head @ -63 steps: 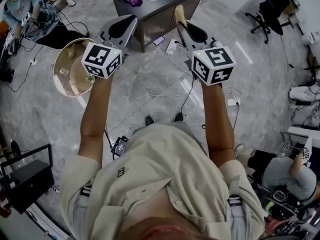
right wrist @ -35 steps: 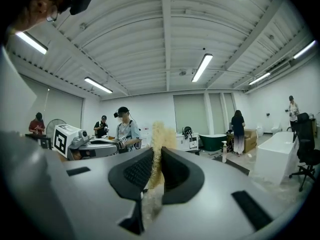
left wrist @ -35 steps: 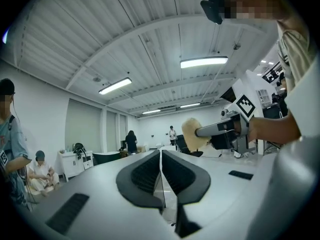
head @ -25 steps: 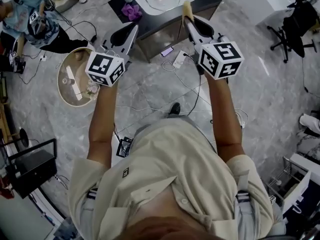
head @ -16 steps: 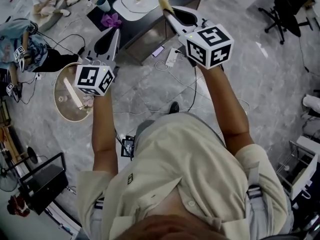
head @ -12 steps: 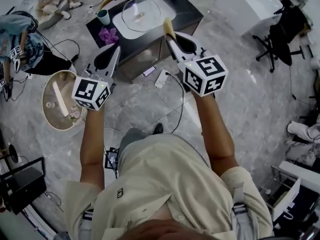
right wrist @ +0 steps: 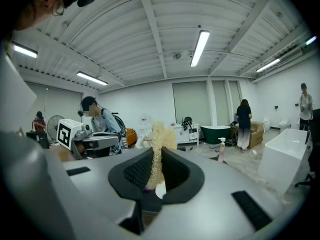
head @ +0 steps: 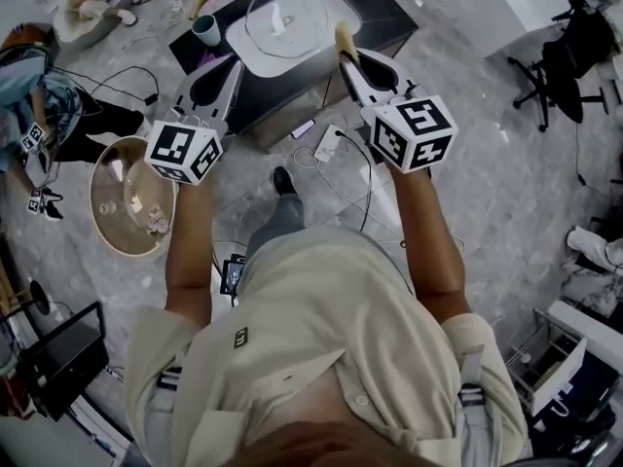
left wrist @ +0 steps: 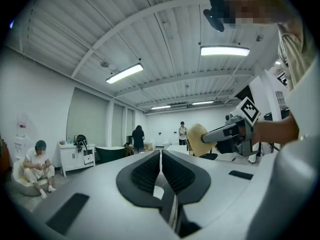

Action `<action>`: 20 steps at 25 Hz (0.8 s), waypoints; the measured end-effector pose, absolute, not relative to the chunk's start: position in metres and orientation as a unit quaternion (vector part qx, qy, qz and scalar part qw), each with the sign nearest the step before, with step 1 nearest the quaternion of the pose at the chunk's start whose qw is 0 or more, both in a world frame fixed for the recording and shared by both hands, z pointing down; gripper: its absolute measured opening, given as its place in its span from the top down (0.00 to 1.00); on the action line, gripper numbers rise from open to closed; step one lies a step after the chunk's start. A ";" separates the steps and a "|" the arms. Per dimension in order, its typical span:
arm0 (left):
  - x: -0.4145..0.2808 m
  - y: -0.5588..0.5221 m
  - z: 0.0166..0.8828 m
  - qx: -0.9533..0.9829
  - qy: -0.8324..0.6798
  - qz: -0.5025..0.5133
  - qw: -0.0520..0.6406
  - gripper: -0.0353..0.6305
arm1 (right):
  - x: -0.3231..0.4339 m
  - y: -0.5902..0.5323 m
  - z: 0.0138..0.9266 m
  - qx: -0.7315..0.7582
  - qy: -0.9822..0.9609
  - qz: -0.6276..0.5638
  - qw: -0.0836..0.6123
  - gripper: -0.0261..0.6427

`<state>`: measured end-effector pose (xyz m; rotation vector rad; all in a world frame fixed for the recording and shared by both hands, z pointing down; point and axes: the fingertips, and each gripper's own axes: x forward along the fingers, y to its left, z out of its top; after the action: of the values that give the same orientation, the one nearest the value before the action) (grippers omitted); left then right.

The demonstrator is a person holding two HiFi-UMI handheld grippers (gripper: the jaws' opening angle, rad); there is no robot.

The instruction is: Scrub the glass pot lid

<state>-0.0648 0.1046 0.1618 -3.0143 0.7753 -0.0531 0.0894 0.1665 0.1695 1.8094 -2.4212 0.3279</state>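
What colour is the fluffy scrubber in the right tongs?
The scrubber is pale yellow; the right gripper view shows it best.

Beige short-sleeved shirt [head: 321, 339] with a small dark chest patch [head: 239, 337], grey shoulder straps [head: 467, 393] with buckles, grey left gripper [head: 232, 66] and right gripper [head: 347, 61] with black ribbed pads [left wrist: 145, 174], white cube [head: 416, 132] with black square markers behind each claw.

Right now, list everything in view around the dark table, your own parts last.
glass lid: one, clear, on the white basin
basin: one, white, on the table
table: one, dark, ahead
cup: one, teal, table's left corner
tub: one, beige, round, on the floor at left
office chair: one, black, far right
sponge: one, yellow, in the right gripper
left gripper: jaws shut, empty
right gripper: jaws shut on the sponge
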 end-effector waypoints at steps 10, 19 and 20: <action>-0.024 -0.009 0.161 -0.980 0.196 -0.023 0.021 0.91 | 0.108 0.064 0.177 0.624 -0.770 0.117 0.066 0.90; -0.023 -0.065 0.166 -0.982 0.187 -0.012 0.002 0.91 | 0.109 0.003 0.181 0.628 -0.764 0.122 0.084 0.90; -0.023 -0.069 0.166 -0.982 0.189 -0.011 0.000 0.91 | 0.109 -0.002 0.181 0.627 -0.765 0.122 0.086 0.90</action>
<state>-0.0235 -0.0691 0.1659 -3.0841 0.5927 -0.0335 0.1086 -0.0019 0.1812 1.8675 -2.2796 0.3636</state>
